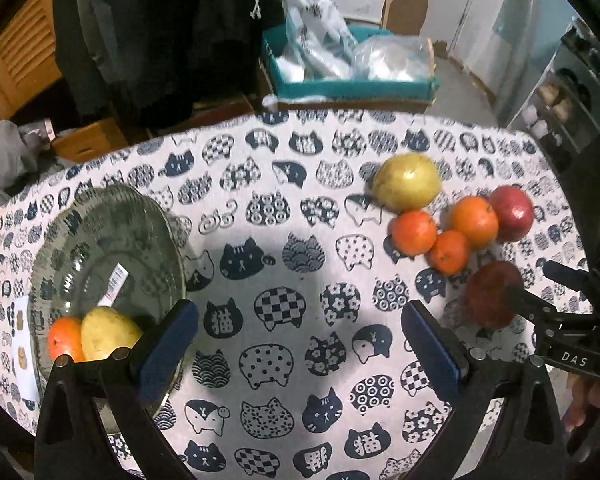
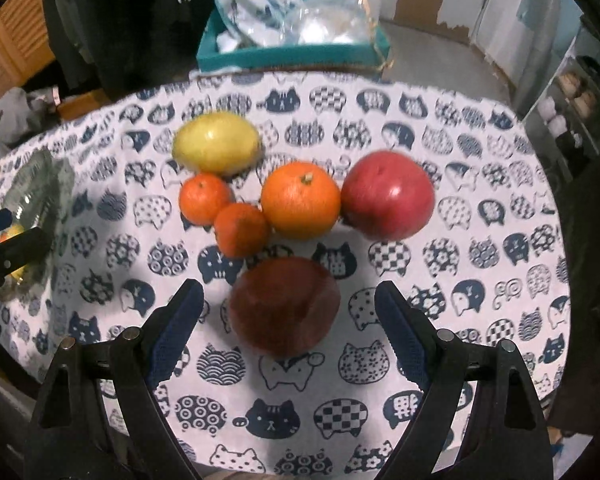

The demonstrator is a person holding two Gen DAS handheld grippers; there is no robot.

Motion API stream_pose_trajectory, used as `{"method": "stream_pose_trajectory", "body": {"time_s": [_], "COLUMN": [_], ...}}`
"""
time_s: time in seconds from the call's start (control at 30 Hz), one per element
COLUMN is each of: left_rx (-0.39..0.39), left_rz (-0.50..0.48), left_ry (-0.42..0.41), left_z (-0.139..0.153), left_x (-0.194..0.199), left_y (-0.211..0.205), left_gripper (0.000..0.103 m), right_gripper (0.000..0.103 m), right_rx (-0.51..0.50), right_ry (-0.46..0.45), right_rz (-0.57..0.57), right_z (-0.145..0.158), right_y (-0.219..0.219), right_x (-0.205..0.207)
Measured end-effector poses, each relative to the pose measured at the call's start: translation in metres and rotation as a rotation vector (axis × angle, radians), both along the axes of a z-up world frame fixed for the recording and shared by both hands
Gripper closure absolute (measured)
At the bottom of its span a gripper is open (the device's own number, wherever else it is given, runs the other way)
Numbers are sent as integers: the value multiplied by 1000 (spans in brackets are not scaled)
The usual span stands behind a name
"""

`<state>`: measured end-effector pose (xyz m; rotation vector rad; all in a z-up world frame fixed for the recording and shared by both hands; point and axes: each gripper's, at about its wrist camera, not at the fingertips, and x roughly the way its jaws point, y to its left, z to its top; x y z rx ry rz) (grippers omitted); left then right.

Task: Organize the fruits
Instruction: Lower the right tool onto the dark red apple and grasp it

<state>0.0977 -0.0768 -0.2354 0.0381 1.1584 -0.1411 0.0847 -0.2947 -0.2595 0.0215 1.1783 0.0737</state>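
Dark red apple [image 2: 286, 306] lying on the cat-print cloth [image 2: 480, 240] of the bench, just ahead of the right claw [image 2: 288, 312], between its spread blue pads [image 2: 180, 320] but touched by neither. Right claw released, gripping nothing. Beyond that apple, farther from the claw: small tangerine [image 2: 242, 230] nearest, second tangerine [image 2: 205, 199] up and to its left, large orange [image 2: 300, 200] to its right, bright red apple [image 2: 388, 196] beside the orange on the far right, all bunched close together. Yellow pear [image 2: 216, 142] farthest out, behind the left tangerine.

Left claw [image 1: 300, 344] likewise released, wide apart, hovering over bare cloth with nothing between the pads. Glass bowl [image 1: 100, 220] to its left, rim partly hidden by the left finger [image 1: 168, 344]. Inside the bowl, at the near edge: a yellow pear [image 1: 108, 332] with an orange fruit [image 1: 64, 338] pressed against its left side, and a barcode sticker [image 1: 114, 284] on the bowl's bottom. Loose fruit cluster ahead and to the right of the left claw; right claw's tip [image 1: 540, 304] visible there against the dark red apple.

Past the bench's far edge: teal box [image 1: 352, 88] holding plastic bags [image 1: 392, 58].
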Motion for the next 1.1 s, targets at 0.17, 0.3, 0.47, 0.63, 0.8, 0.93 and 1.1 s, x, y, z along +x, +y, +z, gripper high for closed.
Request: {"method": "stream_pose_trajectory", "body": {"time_s": [0.17, 0.3, 0.47, 0.63, 0.8, 0.93, 1.1], "left_rx": [10, 1, -11, -34, -40, -47, -41], "left_rz": [-9, -9, -7, -12, -23, -36, -47], "left_ry": [27, 58, 77, 91, 82, 79, 71], "left_z": [-14, -25, -34, -38, -35, -34, -34], "left_x": [2, 4, 8, 15, 28, 40, 53], "left_y": [-5, -7, -9, -16, -32, -47, -59], "left_gripper": [1, 1, 1, 1, 1, 1, 1], "right_gripper": [17, 17, 17, 24, 24, 24, 24], "right_rx": [31, 36, 42, 75, 40, 34, 13], "right_ry": [62, 98, 121, 137, 112, 52, -10], "right_rz": [-11, -14, -9, -6, 6, -1, -33], "right_z": [-22, -38, -50, -58, -56, -44, -28], "right_y": [-2, -4, -1, 1, 3, -2, -19], "right_x": [7, 11, 15, 18, 17, 12, 10]}}
